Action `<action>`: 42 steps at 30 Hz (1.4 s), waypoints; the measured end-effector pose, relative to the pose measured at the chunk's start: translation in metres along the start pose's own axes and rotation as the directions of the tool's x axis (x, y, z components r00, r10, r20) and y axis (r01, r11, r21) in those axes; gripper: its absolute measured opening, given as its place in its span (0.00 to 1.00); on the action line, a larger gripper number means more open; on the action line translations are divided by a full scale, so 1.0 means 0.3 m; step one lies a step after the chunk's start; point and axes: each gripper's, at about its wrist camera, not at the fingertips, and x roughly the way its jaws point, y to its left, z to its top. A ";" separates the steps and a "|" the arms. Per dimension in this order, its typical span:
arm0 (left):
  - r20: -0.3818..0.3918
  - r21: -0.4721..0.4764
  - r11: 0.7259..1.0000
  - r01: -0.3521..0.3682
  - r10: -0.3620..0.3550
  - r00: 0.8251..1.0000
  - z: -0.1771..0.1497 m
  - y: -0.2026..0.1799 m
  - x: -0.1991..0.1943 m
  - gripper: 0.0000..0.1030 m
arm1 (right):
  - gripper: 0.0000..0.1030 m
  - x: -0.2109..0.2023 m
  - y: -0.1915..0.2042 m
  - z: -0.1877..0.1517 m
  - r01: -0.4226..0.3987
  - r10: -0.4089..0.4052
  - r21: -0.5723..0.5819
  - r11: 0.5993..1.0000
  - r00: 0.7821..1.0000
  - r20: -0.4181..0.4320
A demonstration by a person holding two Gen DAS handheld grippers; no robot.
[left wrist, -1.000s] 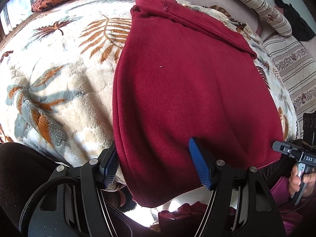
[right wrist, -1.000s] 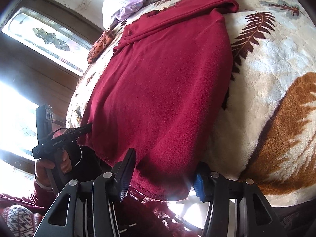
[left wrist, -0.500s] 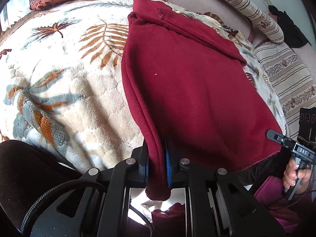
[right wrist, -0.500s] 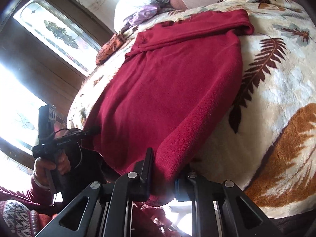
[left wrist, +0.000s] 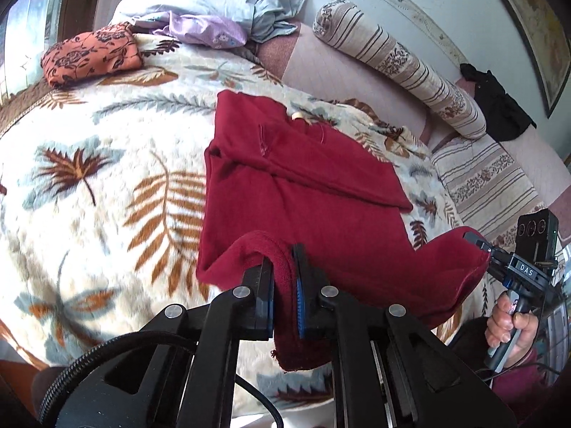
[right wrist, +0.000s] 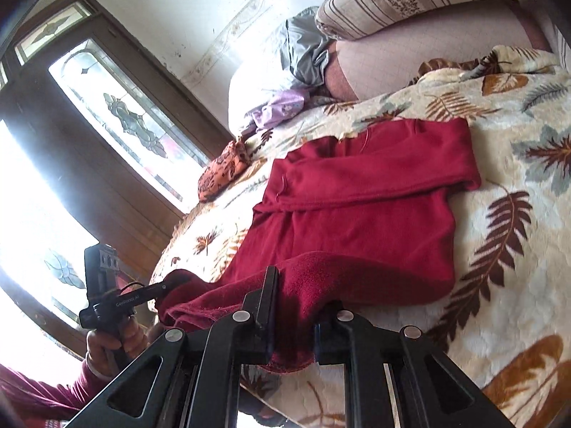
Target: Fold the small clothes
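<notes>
A dark red sweater [left wrist: 321, 185] [right wrist: 360, 214] lies flat on a leaf-patterned blanket [left wrist: 107, 185] [right wrist: 517, 249], its sleeve folded across the far end. My left gripper [left wrist: 283, 278] is shut on the sweater's near left hem corner, which hangs lifted off the blanket. My right gripper [right wrist: 294, 306] is shut on the near right hem corner, also raised. Each wrist view shows the other gripper [left wrist: 481, 246] [right wrist: 164, 287] pinching its corner, held by a hand [left wrist: 510, 317] [right wrist: 114, 339]. The hem sags between the two grips.
An orange floral cloth [left wrist: 89, 53] [right wrist: 223, 174] lies at the blanket's far corner. Pale blue and lilac bedding [left wrist: 221, 18] is piled beyond it. A striped bolster [left wrist: 399, 64] and a black garment [left wrist: 499, 107] sit along the wall. A window [right wrist: 117, 114] is to the left.
Both grippers closed on the sweater's near hem corners and rose, lifting the hem off the blanket. More of the room's far side has come into view.
</notes>
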 end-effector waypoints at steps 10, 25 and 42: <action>0.106 0.031 0.998 -0.048 0.044 0.993 0.291 -0.011 0.170 0.07 | 0.13 0.093 -0.081 0.250 0.105 -0.104 -0.005 0.994 0.991 0.083; 0.063 0.036 0.989 -0.140 0.138 0.988 0.551 0.033 0.505 0.07 | 0.13 0.320 -0.282 0.525 0.225 -0.226 0.025 0.974 0.971 0.080; -0.025 -0.060 0.994 -0.092 0.091 0.996 0.644 0.132 0.678 0.23 | 0.22 0.459 -0.567 0.608 0.104 -0.106 0.278 0.955 0.994 -0.008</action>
